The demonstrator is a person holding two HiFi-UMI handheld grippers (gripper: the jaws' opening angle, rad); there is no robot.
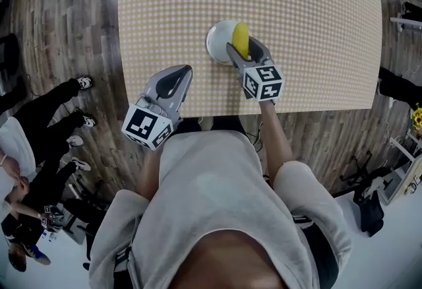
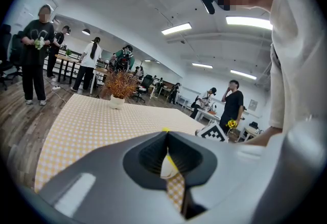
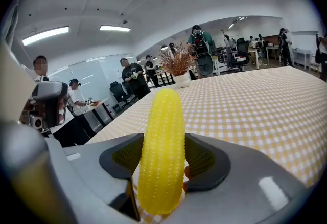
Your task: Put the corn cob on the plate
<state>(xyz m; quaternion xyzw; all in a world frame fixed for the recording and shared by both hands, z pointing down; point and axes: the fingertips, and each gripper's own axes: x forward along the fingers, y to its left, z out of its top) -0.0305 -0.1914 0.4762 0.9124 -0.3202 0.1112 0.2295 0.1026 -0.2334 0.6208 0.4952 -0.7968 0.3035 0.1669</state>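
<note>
right gripper (image 1: 242, 51) reached out over table (image 1: 316, 30), jaws clamped on corn cob (image 1: 241, 38) | cob yellow, tip past jaws, above right part of white plate (image 1: 216, 40) | left gripper (image 1: 179, 76) at near table edge, jaws together, empty

The corn cob (image 3: 161, 151) looks like moulded plastic or rubber, its yellow skin pebbled with rows of small kernels and faintly shiny. The right gripper (image 1: 245, 50) and the left gripper (image 1: 183, 73) have smooth grey plastic shells with a soft satin sheen. The dark pads (image 3: 121, 155) inside the jaws are matt and finely ribbed. The marker cube (image 1: 264, 82) is matt black and white. The plate (image 1: 216, 40) is white, smooth and glossy. A matt checked cloth covers the table (image 1: 310, 30). The floor (image 1: 72, 24) is dark, grainy wood planking. The person's top (image 1: 217, 195) is soft pale cloth.
</note>
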